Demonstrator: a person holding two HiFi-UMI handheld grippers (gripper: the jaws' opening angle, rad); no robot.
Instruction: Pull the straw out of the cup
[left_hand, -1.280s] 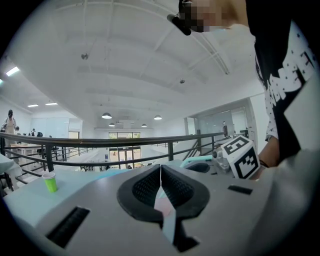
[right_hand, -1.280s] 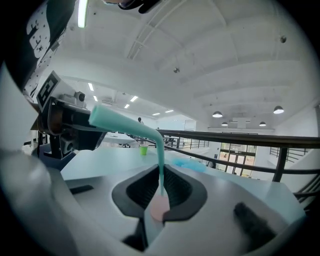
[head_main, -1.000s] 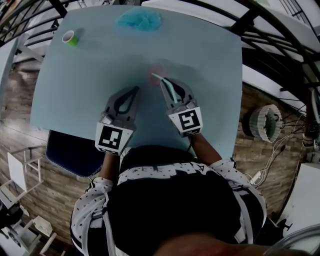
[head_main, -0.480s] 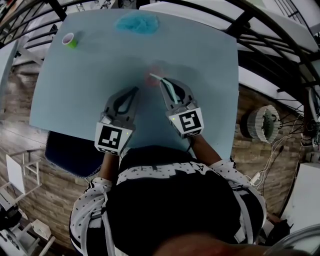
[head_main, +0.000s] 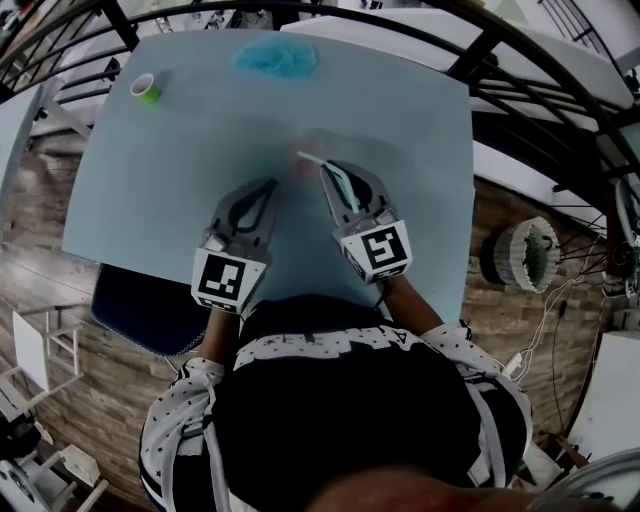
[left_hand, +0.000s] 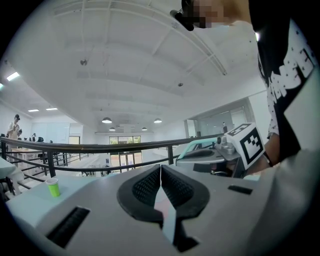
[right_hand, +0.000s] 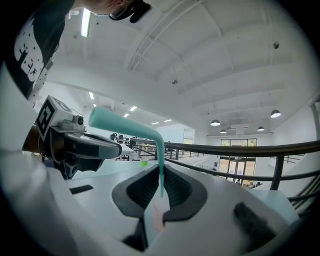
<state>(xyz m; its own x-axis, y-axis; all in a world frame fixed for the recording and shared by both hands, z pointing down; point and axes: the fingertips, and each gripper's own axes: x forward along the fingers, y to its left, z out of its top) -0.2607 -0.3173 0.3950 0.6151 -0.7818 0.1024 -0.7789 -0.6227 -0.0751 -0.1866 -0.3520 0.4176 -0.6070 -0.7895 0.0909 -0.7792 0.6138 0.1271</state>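
Plastic, teal and smooth, is forming the straw (right_hand: 160, 157): a thin round tube with a bend near its top, the short upper part leaning off to the side. My right gripper (right_hand: 161, 175) is pinching the straight part, and the black ribbed fingers (right_hand: 180, 187) are pressing on it from both sides. Under them a pale pink shape (right_hand: 156, 212), half clear, is showing. It is too blurred for me to tell whether the lower end of the straw is touching it.

In the head view the straw (head_main: 338, 183) is running along the right gripper (head_main: 325, 166), over the pale blue matte counter (head_main: 180, 170), near its middle. My left gripper (left_hand: 160, 170) is just beside, holding its fingers pressed together with nothing between them.

At the far left corner a small green cup (head_main: 147, 86) is standing upright. A fluffy blue heap (head_main: 277, 58) is lying at the far edge.
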